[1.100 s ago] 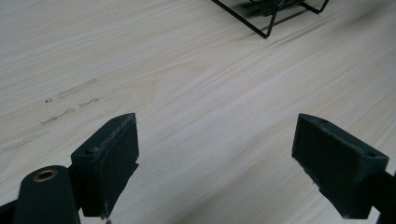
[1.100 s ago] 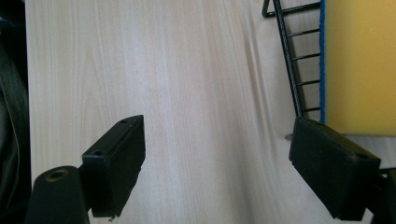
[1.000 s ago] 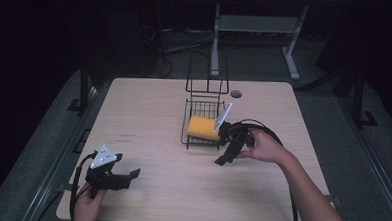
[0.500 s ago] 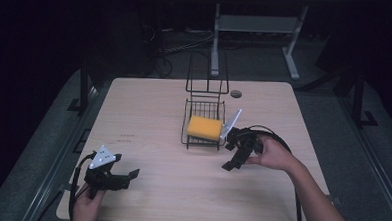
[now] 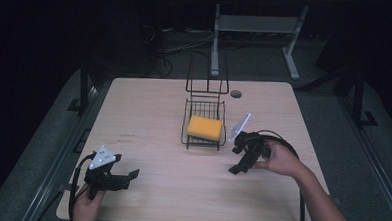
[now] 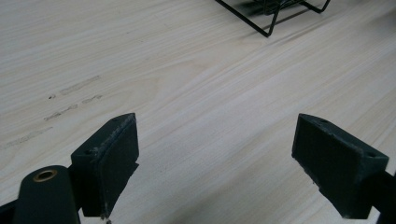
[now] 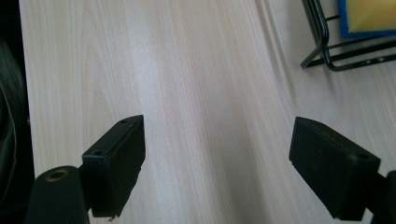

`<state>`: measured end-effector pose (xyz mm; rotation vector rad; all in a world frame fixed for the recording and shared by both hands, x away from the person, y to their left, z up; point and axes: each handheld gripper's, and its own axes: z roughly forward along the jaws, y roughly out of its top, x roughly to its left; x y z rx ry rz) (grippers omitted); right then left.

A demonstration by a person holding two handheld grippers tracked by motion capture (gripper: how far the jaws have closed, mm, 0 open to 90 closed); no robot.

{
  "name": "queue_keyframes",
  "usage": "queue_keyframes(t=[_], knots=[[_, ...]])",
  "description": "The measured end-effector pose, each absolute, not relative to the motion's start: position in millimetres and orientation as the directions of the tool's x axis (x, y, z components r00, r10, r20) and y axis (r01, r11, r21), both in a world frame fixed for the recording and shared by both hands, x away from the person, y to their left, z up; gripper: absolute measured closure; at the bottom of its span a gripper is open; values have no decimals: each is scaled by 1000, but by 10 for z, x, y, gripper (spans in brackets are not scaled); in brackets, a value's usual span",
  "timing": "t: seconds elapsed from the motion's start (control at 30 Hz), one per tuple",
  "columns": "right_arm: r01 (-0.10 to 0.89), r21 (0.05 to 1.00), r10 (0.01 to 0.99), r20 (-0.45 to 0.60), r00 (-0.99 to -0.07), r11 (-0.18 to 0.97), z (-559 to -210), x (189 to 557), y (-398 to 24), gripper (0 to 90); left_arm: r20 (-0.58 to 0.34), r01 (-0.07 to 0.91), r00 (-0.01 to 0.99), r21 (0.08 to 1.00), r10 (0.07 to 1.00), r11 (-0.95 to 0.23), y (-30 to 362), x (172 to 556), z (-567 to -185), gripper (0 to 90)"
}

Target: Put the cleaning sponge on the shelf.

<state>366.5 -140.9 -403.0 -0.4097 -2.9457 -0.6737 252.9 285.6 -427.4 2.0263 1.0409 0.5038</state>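
- The left gripper (image 5: 123, 177) sits low over the near left corner of the desk (image 5: 149, 113), held in the left hand (image 5: 87, 206) at the desk's near edge; its jaws are spread wide with nothing between them and point right, along the near edge.
- In the left gripper view, bare wood lies between the two jaws, and a corner of the rack (image 6: 271, 14) shows at the top, well apart.
- The right gripper (image 5: 239, 160) is to the right of centre, held in the right hand (image 5: 279, 161), with the forearm coming in from the bottom right. Its jaws are released, empty, and aim left and toward the near edge (its grey plate tilts up just beside the rack's right side).
- In the right gripper view, the jaws stand wide apart over bare wood; the rack's black wire foot (image 7: 322, 46) and a corner of the sponge (image 7: 369, 16) sit at the upper right.
- The sponge (image 5: 204, 128), yellow, lies flat in the tray of the wire rack (image 5: 204, 98) at mid-desk, its long axis running left to right, slightly skewed.
- The rack's tall back loop stands on the far side, upright.
- A small round hole (image 5: 236, 93) in the desk lies just right of the rack's back.
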Motion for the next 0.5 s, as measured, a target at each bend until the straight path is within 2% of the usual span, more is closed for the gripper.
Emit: queue_keyframes(t=[0.5], knots=[[310,408,279,136,-951,859,-4077,3506,-1604,182,-2,493,586,795,810,-354,2850,2520,-4267,141]])
